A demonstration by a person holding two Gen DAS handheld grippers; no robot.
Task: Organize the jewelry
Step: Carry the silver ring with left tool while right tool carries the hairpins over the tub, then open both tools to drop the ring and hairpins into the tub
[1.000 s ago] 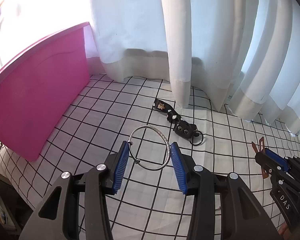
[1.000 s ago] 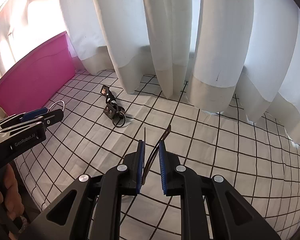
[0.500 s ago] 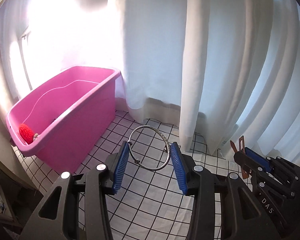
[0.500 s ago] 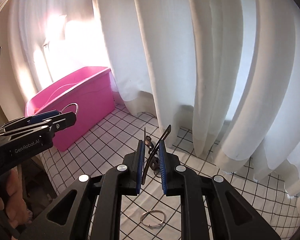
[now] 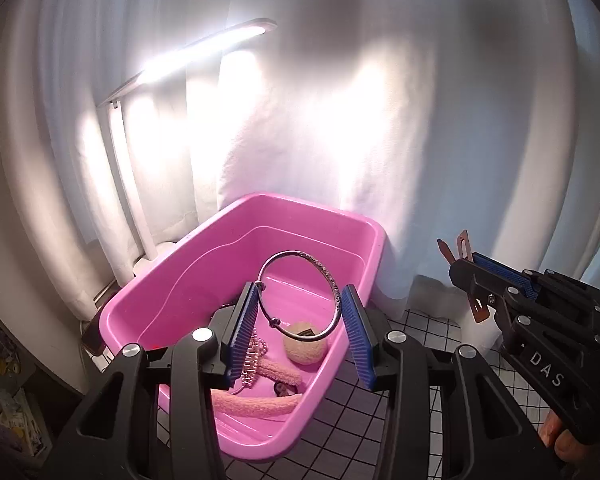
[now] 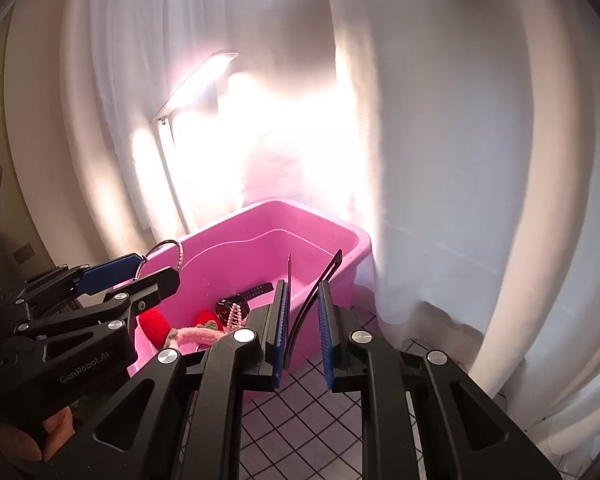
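My left gripper (image 5: 300, 300) is shut on a silver bangle (image 5: 300, 294) and holds it upright above the pink tub (image 5: 300, 204); it also shows at the left of the right wrist view (image 6: 148, 272). My right gripper (image 6: 303, 300) is shut on a thin brown hair clip (image 6: 314, 292), held in the air just right of the tub (image 6: 312, 212); it shows at the right of the left wrist view (image 5: 466, 276). In the tub lie a pearl strand (image 5: 252, 360), pink fuzzy pieces (image 5: 256, 404), a round beige puff (image 5: 306, 350), red puffs (image 6: 154, 322) and a black watch (image 6: 246, 294).
White curtains (image 5: 440, 140) hang behind and to the right. A lit white desk lamp (image 5: 196, 56) stands behind the tub. The black-and-white checked cloth (image 5: 364, 412) covers the table to the right of the tub.
Both grippers have lifted and swung left from the checked cloth to the pink tub, each still holding its item. The tub's inside now shows below the bangle.
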